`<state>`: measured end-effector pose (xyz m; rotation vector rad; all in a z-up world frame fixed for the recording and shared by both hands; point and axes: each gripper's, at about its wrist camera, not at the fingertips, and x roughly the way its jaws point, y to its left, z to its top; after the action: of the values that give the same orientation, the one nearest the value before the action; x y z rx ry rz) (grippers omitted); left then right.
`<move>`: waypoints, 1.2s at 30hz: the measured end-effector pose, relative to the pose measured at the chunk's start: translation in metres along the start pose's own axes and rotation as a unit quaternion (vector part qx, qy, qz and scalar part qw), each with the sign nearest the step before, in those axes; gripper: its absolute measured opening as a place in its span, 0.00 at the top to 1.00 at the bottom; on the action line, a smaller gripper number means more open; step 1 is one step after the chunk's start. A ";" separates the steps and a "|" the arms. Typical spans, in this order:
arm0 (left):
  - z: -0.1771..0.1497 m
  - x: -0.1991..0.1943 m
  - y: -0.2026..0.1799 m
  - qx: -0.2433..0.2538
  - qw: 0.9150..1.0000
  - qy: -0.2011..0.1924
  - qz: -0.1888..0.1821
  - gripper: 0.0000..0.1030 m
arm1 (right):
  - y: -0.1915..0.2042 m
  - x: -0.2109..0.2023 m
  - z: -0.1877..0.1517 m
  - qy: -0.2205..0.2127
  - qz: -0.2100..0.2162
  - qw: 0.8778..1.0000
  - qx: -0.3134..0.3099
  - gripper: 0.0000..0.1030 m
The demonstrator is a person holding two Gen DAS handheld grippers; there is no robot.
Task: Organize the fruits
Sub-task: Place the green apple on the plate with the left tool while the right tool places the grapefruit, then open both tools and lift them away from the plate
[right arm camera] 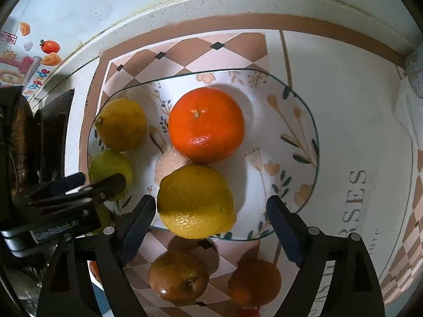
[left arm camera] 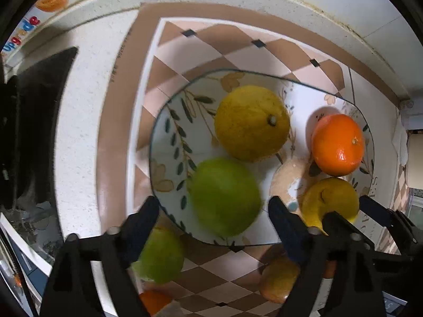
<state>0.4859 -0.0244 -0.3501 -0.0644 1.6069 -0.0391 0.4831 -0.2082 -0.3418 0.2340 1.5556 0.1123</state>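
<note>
Right now both tools stand apart over the plate (right arm camera: 304, 105), with nothing pinched in either. My left tool (left arm camera: 214, 206) straddles the green fruit (left arm camera: 224, 195), which sits on the near edge of the plate with daylight on both sides of it. My right tool (right arm camera: 211, 208) straddles the near lemon (right arm camera: 195, 200), which overhangs the plate's front rim and touches the orange (right arm camera: 206, 124) behind it. A second lemon (right arm camera: 120, 124) sits at the plate's left end.

My worry is those two near fruits. Both are round and parked close to the rim, so if I lift away crooked and a finger (right arm camera: 137, 224) clips one, I expect it rolls off onto the checked mat (right arm camera: 185, 52) and across the tabletop (right arm camera: 343, 105). The left tool sits just beside my right one, so a sideways move could knock them together. More fruit lies on the mat in front of the plate: a green one (left arm camera: 161, 256), a brownish pear-like one (right arm camera: 178, 277) and a dim orange one (right arm camera: 255, 282). Adding these to a crowded plate may shove the near lemon over the edge.
</note>
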 end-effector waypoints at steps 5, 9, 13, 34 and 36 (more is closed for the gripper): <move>-0.004 -0.017 0.005 -0.004 1.000 -0.016 -0.001 0.16 | -0.005 -0.013 -0.009 -0.008 -0.003 1.000 0.005 0.09; -0.017 -0.031 0.014 -0.002 0.999 -0.033 0.008 0.16 | -0.008 -0.028 -0.022 -0.023 -0.008 1.000 0.004 0.09; -0.040 -0.047 0.017 -0.004 0.998 -0.058 0.023 0.16 | -0.008 -0.042 -0.036 -0.043 -0.021 0.999 0.002 0.09; -0.135 -0.152 0.012 0.008 0.974 -0.221 0.049 0.16 | 0.022 -0.140 -0.123 -0.170 -0.074 0.982 -0.030 0.09; -0.144 -0.160 0.011 0.010 0.972 -0.230 0.045 0.16 | 0.024 -0.149 -0.133 -0.179 -0.073 0.981 -0.032 0.09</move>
<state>0.3478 -0.0051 -0.1862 0.0156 1.1430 0.0288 0.3504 -0.2068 -0.1905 0.0821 1.2031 0.0032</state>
